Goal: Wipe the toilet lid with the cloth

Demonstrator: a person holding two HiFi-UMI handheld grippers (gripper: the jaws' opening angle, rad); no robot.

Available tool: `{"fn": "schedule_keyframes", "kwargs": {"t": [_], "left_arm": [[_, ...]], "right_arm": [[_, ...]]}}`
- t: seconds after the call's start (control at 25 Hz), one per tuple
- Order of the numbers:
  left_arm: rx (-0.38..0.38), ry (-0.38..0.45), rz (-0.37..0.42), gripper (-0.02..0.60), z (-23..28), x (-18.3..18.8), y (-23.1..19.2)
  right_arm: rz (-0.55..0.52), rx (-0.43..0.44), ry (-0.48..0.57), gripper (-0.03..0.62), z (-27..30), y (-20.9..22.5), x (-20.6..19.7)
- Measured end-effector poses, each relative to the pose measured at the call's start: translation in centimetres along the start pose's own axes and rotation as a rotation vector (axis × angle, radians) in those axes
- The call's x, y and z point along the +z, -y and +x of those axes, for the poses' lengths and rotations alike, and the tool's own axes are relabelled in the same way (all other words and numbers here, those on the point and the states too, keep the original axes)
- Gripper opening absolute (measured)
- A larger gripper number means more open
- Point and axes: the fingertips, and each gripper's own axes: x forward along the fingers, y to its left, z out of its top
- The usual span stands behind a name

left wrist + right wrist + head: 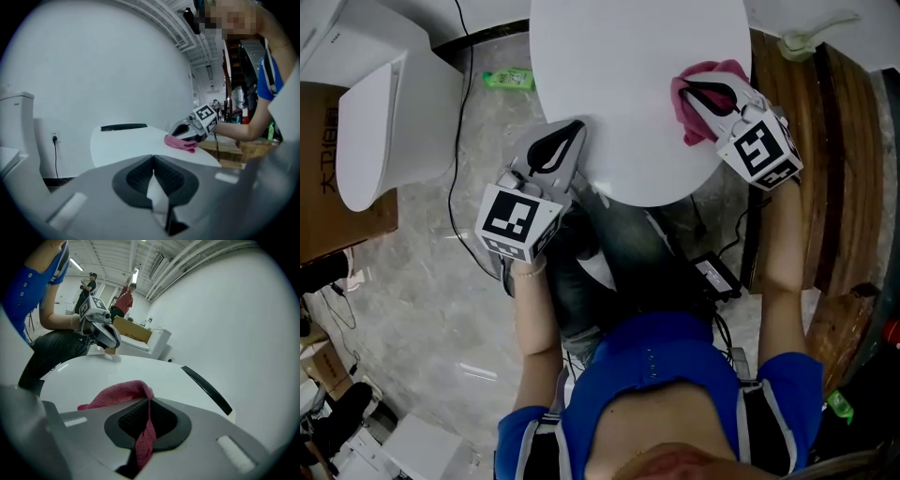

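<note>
The white toilet lid (637, 84) lies shut at the top centre of the head view, and it also fills the ground ahead in the left gripper view (136, 140) and the right gripper view (117, 376). My right gripper (689, 86) is shut on a pink cloth (684, 117) that rests on the lid's right side. The cloth (119, 394) bunches in front of those jaws, with a strip pinched between the pads. My left gripper (577, 127) is shut with nothing in it, its tip at the lid's front left edge. From there I see the cloth (180, 143) under the right gripper (194, 124).
A second white toilet (384, 131) and a cardboard box (323, 169) stand at the left. A green bottle (511, 80) and a black cable (459, 141) lie on the marble floor. Wooden pallets (806, 141) run along the right. A power adapter (712, 272) lies by my knees.
</note>
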Motion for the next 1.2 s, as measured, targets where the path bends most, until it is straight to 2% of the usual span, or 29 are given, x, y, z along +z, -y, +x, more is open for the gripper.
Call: {"fn": "schedule_keyframes", "kwargs": {"t": [0.44,0.88,1.2], "left_arm": [[-0.009,0.002,-0.004,0.002,-0.2,-0.1,0.0],[0.000,-0.005,-0.020,0.002,0.0,-0.3,-0.5],[-0.003,-0.020,0.000,0.002,0.6,-0.5,0.2]], "right_arm": [[0.011,-0.017,-0.017,0.009,-0.6,-1.0,0.0],[0.013,0.012,-0.063,0.009,0.2,-1.7,0.7],[-0.002,0.021,-0.059,0.009,0.5,-2.1,1.1]]}}
